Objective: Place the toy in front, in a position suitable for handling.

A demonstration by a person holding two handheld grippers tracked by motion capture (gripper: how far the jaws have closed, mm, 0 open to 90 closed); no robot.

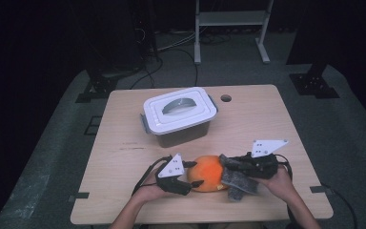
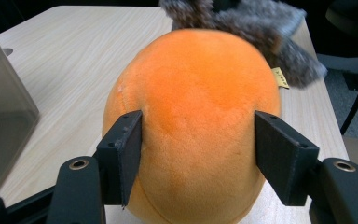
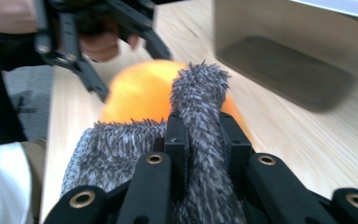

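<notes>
An orange round plush toy (image 1: 209, 172) lies near the table's front edge, with a grey fuzzy part (image 1: 238, 184) at its right. My left gripper (image 1: 192, 183) reaches in from the left. In the left gripper view its two pads press on the sides of the orange plush (image 2: 196, 93), so the left gripper (image 2: 198, 149) is shut on it. My right gripper (image 1: 225, 164) comes from the right. In the right gripper view its jaws (image 3: 204, 140) pinch a strip of the grey fuzzy part (image 3: 200, 93), with the orange plush (image 3: 140, 93) just beyond.
A clear storage box with a white latched lid (image 1: 178, 114) stands at the middle back of the wooden table (image 1: 124, 162); its wall (image 2: 0, 116) is close on the left in the left gripper view. A round hole (image 1: 226, 98) is in the tabletop behind it.
</notes>
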